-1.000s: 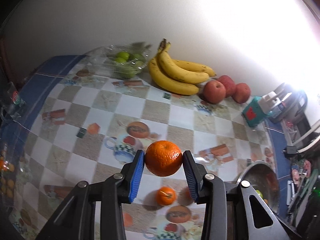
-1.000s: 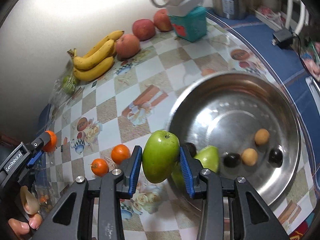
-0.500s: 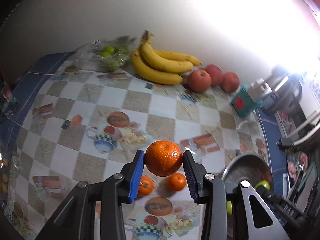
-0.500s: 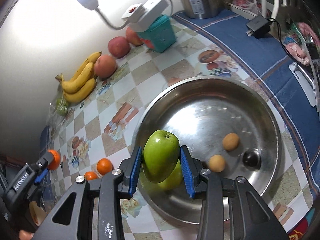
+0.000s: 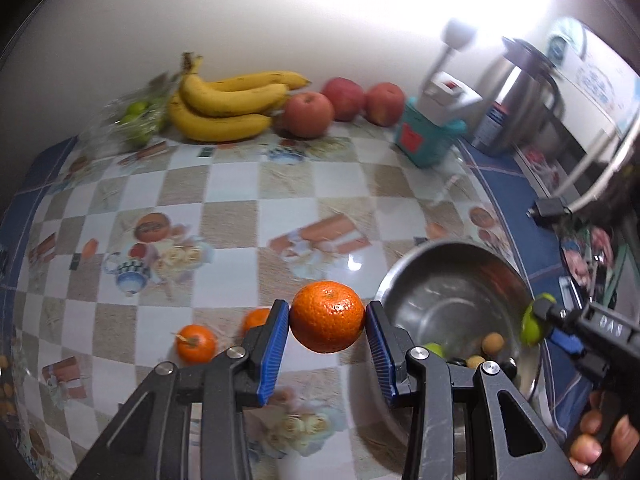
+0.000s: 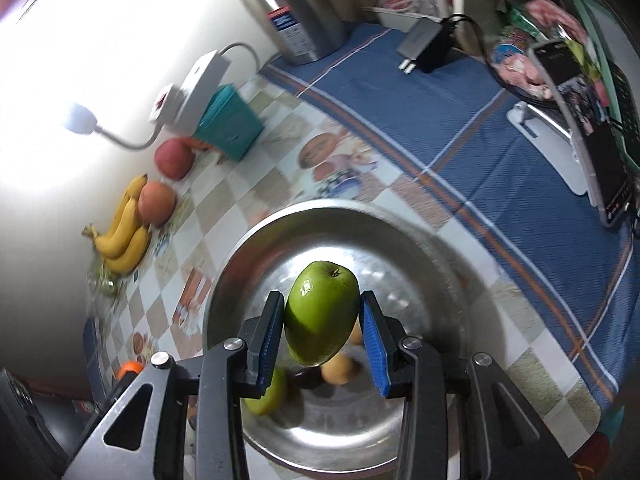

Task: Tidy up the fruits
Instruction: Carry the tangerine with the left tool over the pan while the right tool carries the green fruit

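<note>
My left gripper (image 5: 327, 322) is shut on an orange tangerine (image 5: 327, 316), held above the checked tablecloth just left of the steel bowl (image 5: 448, 264). Two more tangerines (image 5: 196, 342) lie on the cloth below it. My right gripper (image 6: 321, 326) is shut on a green apple (image 6: 320, 312) and hangs over the steel bowl (image 6: 256, 248). Under it in the bowl lie another green apple (image 6: 266, 398), small tan fruits (image 6: 340, 370) and a dark one. The right gripper (image 5: 538, 322) with its green apple also shows at the bowl's far rim in the left wrist view.
Bananas (image 5: 224, 108), red apples (image 5: 310, 114) and a bag of green fruit (image 5: 138, 118) line the wall. A teal box (image 5: 430, 140) with a white lamp, a steel kettle (image 5: 520, 104) and a charger (image 6: 426, 46) stand beyond the bowl. A hand (image 5: 600, 436) holds the right gripper.
Both grippers have swung sideways toward the bowl with their fruit. The green apple now hangs over the bowl's middle, and the tangerine is next to the bowl's rim.
</note>
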Tool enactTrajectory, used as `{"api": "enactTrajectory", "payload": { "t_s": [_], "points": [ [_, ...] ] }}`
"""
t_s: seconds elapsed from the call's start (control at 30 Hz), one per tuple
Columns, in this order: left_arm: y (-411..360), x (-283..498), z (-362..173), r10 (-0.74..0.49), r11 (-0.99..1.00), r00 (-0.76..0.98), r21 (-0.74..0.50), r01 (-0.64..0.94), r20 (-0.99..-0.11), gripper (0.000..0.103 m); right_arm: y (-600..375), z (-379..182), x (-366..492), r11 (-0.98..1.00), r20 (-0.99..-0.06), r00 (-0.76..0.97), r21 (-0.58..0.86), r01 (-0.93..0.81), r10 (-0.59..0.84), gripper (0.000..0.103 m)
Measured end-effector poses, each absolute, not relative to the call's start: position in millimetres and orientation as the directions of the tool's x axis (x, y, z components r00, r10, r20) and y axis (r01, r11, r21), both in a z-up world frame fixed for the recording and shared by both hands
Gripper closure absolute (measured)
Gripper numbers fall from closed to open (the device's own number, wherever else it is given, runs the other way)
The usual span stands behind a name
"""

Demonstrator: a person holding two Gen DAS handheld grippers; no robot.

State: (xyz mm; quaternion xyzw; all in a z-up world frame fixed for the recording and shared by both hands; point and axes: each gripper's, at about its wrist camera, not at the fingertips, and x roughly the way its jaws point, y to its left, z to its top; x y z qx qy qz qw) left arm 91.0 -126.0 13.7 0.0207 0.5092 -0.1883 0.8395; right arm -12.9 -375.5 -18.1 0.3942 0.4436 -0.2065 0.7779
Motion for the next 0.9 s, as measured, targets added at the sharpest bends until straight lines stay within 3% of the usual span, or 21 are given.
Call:
{"api": "enactTrajectory", "payload": {
  "t_s": [0.53,0.9],
  "points": [
    [-183.8,71.1,-4.3,-0.309,0.874,0.399,-0.093,0.476,-0.863,0.061,-384.8,-36.1,2.3,0.669,-0.861,0.508,0.366,0.647,-0.020,0.063],
    [-194.7,81.4,-15.5,-0.322,0.878,0.434,-0.094,0.470,-0.841,0.061,-370.5,-45.5,19.7,0.745,-0.869,0.491,0.291,0.600,-0.056,0.063]
  ]
}}
